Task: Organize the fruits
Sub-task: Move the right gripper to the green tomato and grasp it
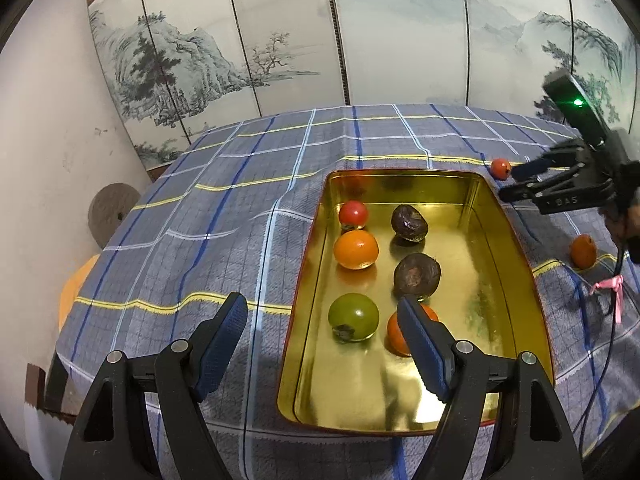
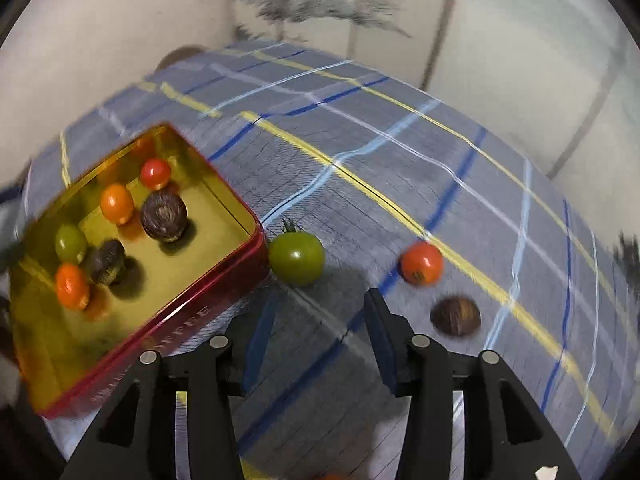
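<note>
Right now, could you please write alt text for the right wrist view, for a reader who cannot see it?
The open right gripper, holding nothing, hangs above a blue checked tablecloth. Ahead lie a green tomato touching the corner of a gold tin, a red tomato and a dark brown fruit. The tin holds six fruits; the picture is motion-blurred.

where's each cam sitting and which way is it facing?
Left wrist: above the table's near edge, looking down over the open left gripper into the gold tin; right gripper shows far right.
Right wrist: right of the tin, tilted down at cloth and loose fruit; own gripper open, empty.
Shared: tin, its fruit.
</note>
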`<state>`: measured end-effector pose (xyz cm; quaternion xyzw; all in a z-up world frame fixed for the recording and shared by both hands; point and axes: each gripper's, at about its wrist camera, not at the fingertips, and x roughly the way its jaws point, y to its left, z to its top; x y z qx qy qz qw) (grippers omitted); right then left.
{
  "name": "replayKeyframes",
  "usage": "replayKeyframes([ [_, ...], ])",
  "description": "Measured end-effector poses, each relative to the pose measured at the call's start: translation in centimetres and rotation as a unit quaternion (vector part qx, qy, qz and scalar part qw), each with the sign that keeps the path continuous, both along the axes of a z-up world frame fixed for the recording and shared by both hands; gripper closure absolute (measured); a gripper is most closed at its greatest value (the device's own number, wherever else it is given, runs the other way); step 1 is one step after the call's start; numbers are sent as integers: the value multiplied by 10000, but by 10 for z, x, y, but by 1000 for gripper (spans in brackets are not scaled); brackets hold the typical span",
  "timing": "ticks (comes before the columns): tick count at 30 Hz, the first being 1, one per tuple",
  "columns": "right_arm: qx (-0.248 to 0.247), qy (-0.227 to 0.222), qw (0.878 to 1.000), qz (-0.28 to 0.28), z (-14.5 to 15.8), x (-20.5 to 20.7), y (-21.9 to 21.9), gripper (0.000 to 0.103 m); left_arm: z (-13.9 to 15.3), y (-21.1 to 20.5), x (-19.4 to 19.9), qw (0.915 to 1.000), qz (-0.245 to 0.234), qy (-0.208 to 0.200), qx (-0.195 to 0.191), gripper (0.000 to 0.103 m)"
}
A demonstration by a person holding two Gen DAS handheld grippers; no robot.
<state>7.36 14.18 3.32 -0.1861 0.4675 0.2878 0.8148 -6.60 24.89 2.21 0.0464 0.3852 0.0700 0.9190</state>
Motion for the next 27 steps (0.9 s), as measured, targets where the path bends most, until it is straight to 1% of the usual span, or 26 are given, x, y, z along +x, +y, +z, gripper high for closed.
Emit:
replayKeyframes([
  [4,2,-36,9974,722,-1,14,10,59,3,-2,7,9998,-52,62,-158,25],
  [8,-150,71,9907,1351,-8,25,20,59,6,-10,15,9998,-125,47,-122,25],
  [10,-117,196,9878,1539,-11,31,20,59,7,-14,19,9998,-158,51,-85,25],
  [14,128,451,9819,1836,-16,44,23,59,6,-20,26,9997,-210,82,-44,25],
  [17,262,768,9766,1990,-25,50,29,59,5,-26,31,9997,-221,116,-24,25],
  [18,291,866,9752,2015,-29,51,32,61,5,-27,32,9997,-222,122,-15,25],
  [20,335,963,9743,2008,-33,48,33,68,7,-30,33,9997,-220,104,19,25],
  [22,420,825,9784,1851,-29,43,30,70,8,-32,34,9997,-224,91,56,25],
  [24,671,710,9844,1464,-16,38,15,70,12,-35,33,9996,-246,73,101,25],
  [27,1181,418,9879,918,13,16,-22,70,19,-40,30,9995,-317,-20,90,25],
])
